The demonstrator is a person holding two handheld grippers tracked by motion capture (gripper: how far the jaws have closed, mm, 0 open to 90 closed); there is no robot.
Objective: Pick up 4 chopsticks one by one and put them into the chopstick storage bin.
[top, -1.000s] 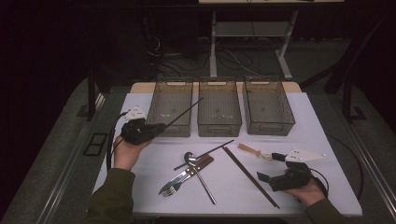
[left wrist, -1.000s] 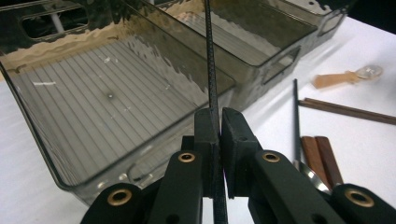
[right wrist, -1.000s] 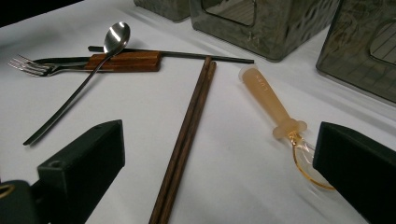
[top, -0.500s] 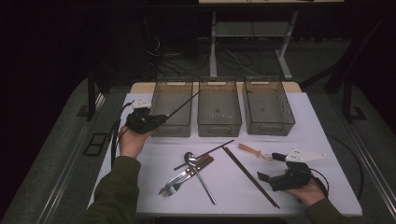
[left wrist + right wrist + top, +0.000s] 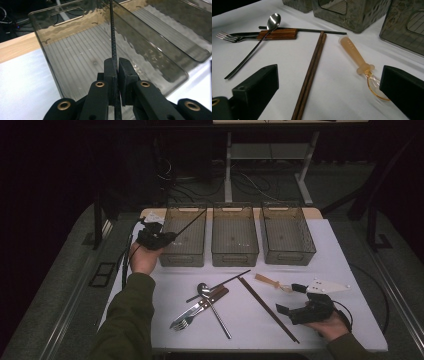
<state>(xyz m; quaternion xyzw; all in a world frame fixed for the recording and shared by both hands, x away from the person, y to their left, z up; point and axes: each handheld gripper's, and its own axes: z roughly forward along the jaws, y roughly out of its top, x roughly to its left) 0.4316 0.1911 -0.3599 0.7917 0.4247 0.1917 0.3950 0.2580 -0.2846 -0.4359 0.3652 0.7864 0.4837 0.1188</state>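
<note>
My left gripper (image 5: pixel 165 237) (image 5: pixel 117 67) is shut on a thin black chopstick (image 5: pixel 190 223) (image 5: pixel 112 37), which slants up and out over the left smoky bin (image 5: pixel 182 257) (image 5: pixel 75 57). That bin looks empty beneath it. At the front right, my right gripper (image 5: pixel 290 298) (image 5: pixel 329 82) rests open on the white table, nothing between its jaws. Just ahead of it lie an amber plastic spoon (image 5: pixel 270 282) (image 5: pixel 355 56) and a pair of brown chopsticks (image 5: pixel 267 309) (image 5: pixel 310 72).
A metal spoon (image 5: pixel 212 305) (image 5: pixel 262 35), a fork (image 5: pixel 182 322) (image 5: pixel 229 37), a wood-handled knife (image 5: pixel 212 296) (image 5: pixel 277 33) and a second black chopstick (image 5: pixel 225 282) (image 5: pixel 312 30) lie crossed mid-table. The middle bin (image 5: pixel 234 250) and right bin (image 5: pixel 287 255) stand behind.
My left gripper has carried the black chopstick away from me toward the left bin, and its tip now reaches over that bin. The right gripper has stayed put.
</note>
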